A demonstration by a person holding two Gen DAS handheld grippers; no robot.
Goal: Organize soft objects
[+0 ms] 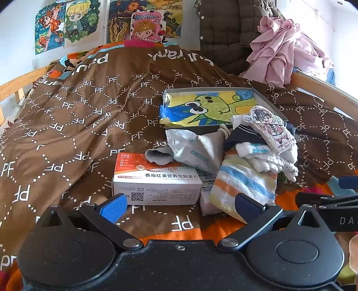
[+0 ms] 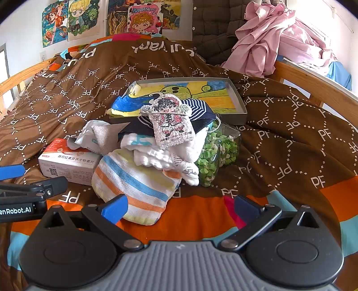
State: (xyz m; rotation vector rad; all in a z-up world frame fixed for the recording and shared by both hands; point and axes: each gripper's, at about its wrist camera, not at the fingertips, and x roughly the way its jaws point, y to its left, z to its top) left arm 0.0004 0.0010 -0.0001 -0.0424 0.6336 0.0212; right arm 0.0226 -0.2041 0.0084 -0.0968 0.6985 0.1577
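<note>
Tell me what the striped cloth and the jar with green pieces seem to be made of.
Striped cloth: soft looped terry, probably cotton; its surface looks fuzzy and matte.
Jar: clear, glossy glass or hard plastic; the green pieces show through its wall, and which of the two is unclear.

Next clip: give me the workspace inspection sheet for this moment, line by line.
Surface: bed under a brown quilt printed with PF, rumpled.
Job's things: striped towel, white cloths and a navy striped garment heaped together; a sparkly cartoon patch lies on top.
Clutter: white medicine box, white packet, clear container of green pieces, shallow grey tray holding a dinosaur drawing.
Grippers: left gripper open, empty; right gripper open, empty, short of the towel.
Cables: nothing seen.
Surroundings: wooden bed rail, pink clothes, cartoon posters.
</note>
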